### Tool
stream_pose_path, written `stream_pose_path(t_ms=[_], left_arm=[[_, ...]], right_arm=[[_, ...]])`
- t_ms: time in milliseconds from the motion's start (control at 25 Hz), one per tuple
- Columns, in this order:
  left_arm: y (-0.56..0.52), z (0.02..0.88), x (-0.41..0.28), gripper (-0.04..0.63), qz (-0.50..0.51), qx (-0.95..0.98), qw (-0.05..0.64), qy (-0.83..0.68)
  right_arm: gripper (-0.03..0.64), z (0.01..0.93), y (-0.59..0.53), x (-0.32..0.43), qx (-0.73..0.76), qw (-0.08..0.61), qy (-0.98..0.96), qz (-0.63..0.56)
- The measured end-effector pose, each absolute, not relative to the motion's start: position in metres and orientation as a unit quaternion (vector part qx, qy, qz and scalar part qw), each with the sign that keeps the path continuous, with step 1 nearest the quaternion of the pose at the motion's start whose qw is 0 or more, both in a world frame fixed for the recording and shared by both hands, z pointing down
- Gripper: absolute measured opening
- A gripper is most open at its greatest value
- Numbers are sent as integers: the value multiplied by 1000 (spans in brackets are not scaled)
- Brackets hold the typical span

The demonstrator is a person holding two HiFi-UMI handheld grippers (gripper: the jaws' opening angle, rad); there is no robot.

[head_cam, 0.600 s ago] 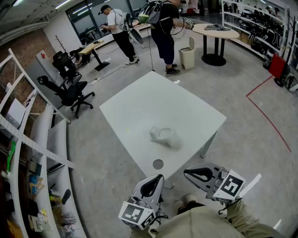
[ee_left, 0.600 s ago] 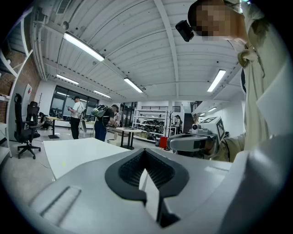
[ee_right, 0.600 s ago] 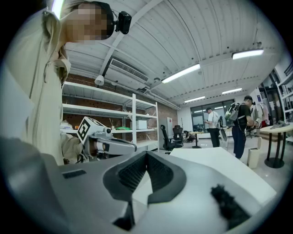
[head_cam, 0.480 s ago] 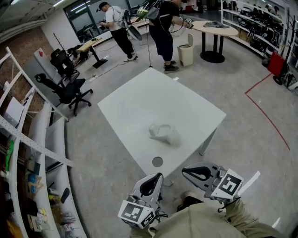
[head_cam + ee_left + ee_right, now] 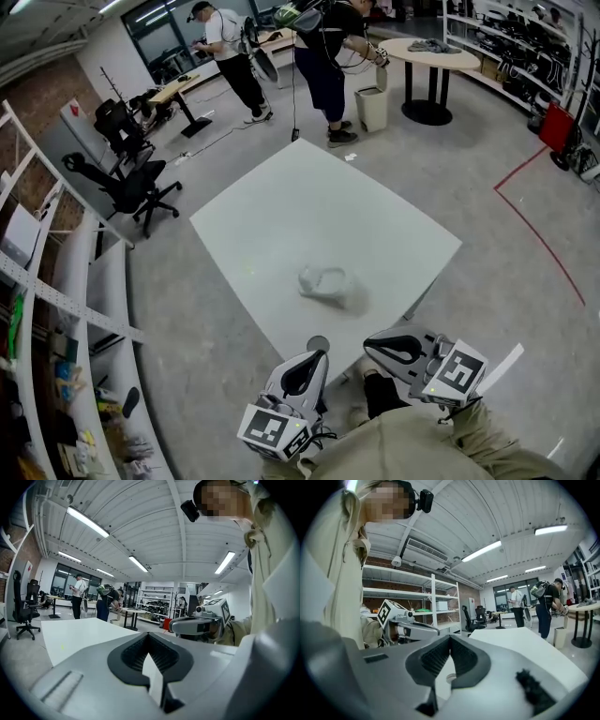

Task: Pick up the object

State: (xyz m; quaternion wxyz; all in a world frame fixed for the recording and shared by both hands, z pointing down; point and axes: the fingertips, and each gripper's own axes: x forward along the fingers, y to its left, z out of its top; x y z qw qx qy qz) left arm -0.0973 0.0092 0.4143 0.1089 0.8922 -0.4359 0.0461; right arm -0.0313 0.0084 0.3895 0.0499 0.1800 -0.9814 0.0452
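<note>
While the crumpled translucent plastic object (image 5: pixel 325 281) lies near the middle of the pale square desk (image 5: pixel 375 206), we hold left tool (image 5: pixel 302 373) and right tool (image 5: pixel 394 350) closed, empty, off its near edge, apparently before reaching.

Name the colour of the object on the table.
The object is whitish and translucent; head view shows it best.

Grey floor (image 5: pixel 525 281), white table (image 5: pixel 319 206), black office chair (image 5: pixel 127 183), shelving (image 5: pixel 56 300) (at left), ceiling striplights (image 5: pixel 86 521)
</note>
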Motion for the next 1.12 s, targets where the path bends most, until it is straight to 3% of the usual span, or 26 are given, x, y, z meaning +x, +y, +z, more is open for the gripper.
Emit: stream_pose_path(t_ms=[800,1120], left_arm=[[-131,440,-113,6,66,855,151,-492],[-153,456,-130,6,68,853,176,-486]], right_arm=[[5,446,-139,-50,105,140,-982,77],[239,478,-147,-73,98,196,-972,87]])
